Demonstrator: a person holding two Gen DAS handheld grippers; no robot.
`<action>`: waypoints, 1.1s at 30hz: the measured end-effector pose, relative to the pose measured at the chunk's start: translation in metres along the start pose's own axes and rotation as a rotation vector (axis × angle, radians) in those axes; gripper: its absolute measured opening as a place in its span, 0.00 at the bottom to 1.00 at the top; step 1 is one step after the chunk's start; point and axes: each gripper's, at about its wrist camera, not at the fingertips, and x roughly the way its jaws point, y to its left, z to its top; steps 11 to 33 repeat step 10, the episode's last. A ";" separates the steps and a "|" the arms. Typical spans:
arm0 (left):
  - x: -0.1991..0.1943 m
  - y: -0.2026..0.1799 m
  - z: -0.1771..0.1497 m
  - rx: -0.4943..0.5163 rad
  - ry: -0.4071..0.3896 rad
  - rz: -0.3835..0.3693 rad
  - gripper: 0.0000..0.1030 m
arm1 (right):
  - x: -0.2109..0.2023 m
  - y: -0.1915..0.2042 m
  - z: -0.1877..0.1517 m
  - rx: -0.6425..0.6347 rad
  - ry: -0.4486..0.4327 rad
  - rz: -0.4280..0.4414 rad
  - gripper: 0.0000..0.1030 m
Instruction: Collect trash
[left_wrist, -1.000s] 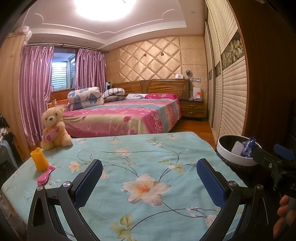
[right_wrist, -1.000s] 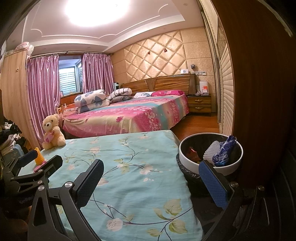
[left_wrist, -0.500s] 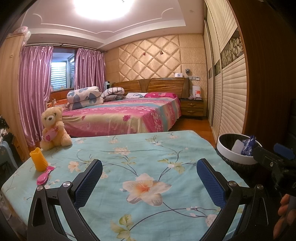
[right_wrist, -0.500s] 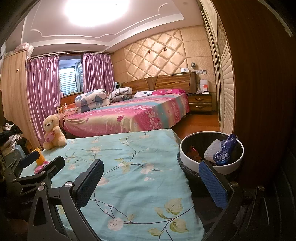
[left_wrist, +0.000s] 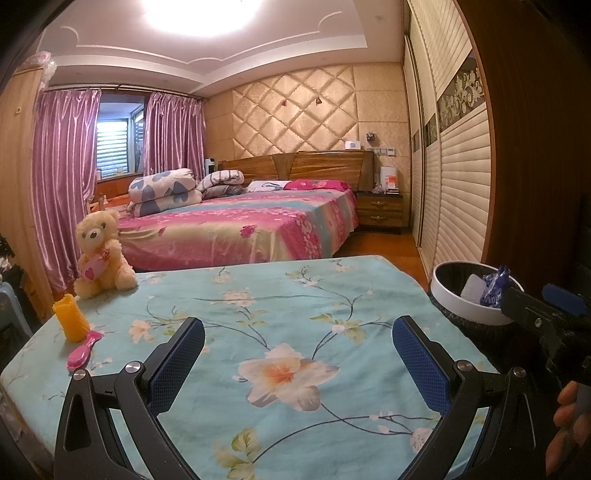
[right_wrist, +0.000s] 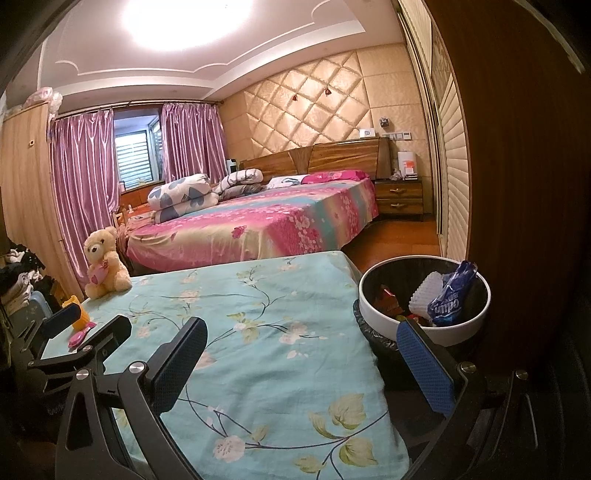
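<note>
Left wrist view: I see my left gripper above the floral bedsheet, its two blue-padded fingers wide apart and nothing between them.
Right wrist view: my right gripper is also spread wide and empty, its left finger over the sheet and its right finger in front of the trash bin.
Trash bin: white rim, black bag liner, it stands just beside the right edge of the sheet, near a dark wooden door.
Trash: a blue snack wrapper leans on the inner wall of the bin, beside a white ribbed piece; red scraps lie lower.
Writing: white letters on the wrapper; I cannot read them with confidence.
Hidden: the bottom of the bin is covered by the right finger and by the bag; in the left view the other gripper cuts off the near rim of the bin.
Cut off: a few fingertips of a hand show at the right border of the left view, the rest is out of frame.
Hard to see: things on the nightstand are too small to name.
On the sheet: a teddy bear sits at the far left corner; near it an orange ribbed cup stands upright, just beside a pink hairbrush lying flat.
Behind: a bed with a pink flowered cover.
</note>
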 end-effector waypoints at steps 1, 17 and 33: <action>0.000 0.001 0.001 -0.004 -0.003 -0.002 1.00 | 0.001 -0.002 0.000 0.000 0.001 -0.001 1.00; 0.017 0.005 0.000 -0.012 0.043 -0.014 1.00 | 0.020 -0.001 0.000 0.009 0.059 -0.001 1.00; 0.017 0.005 0.000 -0.012 0.043 -0.014 1.00 | 0.020 -0.001 0.000 0.009 0.059 -0.001 1.00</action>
